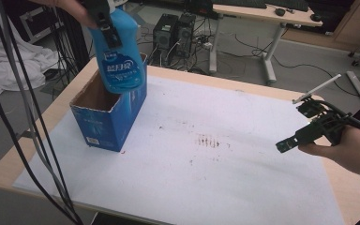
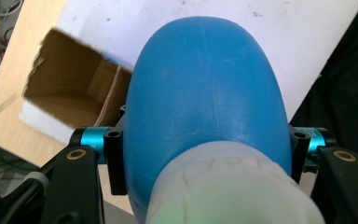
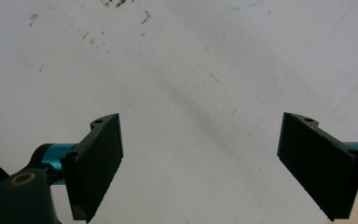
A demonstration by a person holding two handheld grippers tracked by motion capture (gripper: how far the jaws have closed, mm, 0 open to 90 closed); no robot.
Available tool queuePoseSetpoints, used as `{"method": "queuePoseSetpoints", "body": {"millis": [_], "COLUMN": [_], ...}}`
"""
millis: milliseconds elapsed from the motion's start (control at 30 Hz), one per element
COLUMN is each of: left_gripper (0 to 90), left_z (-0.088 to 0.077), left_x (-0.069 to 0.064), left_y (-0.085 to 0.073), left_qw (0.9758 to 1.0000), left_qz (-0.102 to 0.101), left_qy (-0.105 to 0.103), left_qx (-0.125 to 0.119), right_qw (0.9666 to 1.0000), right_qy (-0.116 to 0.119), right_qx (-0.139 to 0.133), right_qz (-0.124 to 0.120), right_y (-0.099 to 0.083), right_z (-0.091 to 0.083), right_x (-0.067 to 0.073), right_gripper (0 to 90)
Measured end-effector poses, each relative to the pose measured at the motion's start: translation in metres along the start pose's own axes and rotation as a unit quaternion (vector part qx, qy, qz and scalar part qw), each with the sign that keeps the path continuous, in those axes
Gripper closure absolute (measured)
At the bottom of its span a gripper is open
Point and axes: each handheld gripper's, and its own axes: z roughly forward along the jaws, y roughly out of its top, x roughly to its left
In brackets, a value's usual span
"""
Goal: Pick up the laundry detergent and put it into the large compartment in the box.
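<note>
White paper (image 1: 225, 164) covers my wooden table; my left gripper (image 2: 205, 144) clamps the blue plastic bottle (image 1: 118, 51) above the open blue cardboard box (image 1: 110, 117), my right gripper (image 3: 200, 158) spread wide, empty, well right of it

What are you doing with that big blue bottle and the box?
A person holds a two-jaw gripper in each hand. The left gripper is clamped on a big blue plastic bottle and holds it above the open top of a blue cardboard box, which stands on the white paper sheet covering the wooden table. Whether the bottle is going in or coming out, I cannot tell. The right gripper is open, holds nothing, and hangs over the paper's right side.
</note>
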Motion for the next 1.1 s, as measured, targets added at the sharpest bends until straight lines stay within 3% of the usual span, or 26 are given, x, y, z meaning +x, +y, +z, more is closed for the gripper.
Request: {"method": "queuePoseSetpoints", "body": {"millis": [433,733,1100], "left_gripper": [38.0,38.0,38.0], "left_z": [0.017,0.047,0.086], "left_x": [0.025,0.033,0.036], "left_y": [-0.025,-0.032,-0.037], "left_qw": [0.9985,0.9961,0.9919], "left_qz": [-0.046,-0.070,-0.111], "left_qy": [0.011,0.007,0.001], "left_qx": [0.028,0.054,0.062], "right_qw": [1.0000,1.0000,1.0000], "right_qy": [0.000,-0.001,-0.002], "right_qx": [0.000,0.001,0.003], "right_qz": [-0.002,-0.004,-0.003], "right_y": [0.001,0.001,0.000], "right_z": [0.001,0.001,0.002], "right_x": [-0.001,0.000,-0.001], "right_gripper": [13.5,13.5,13.5]}}
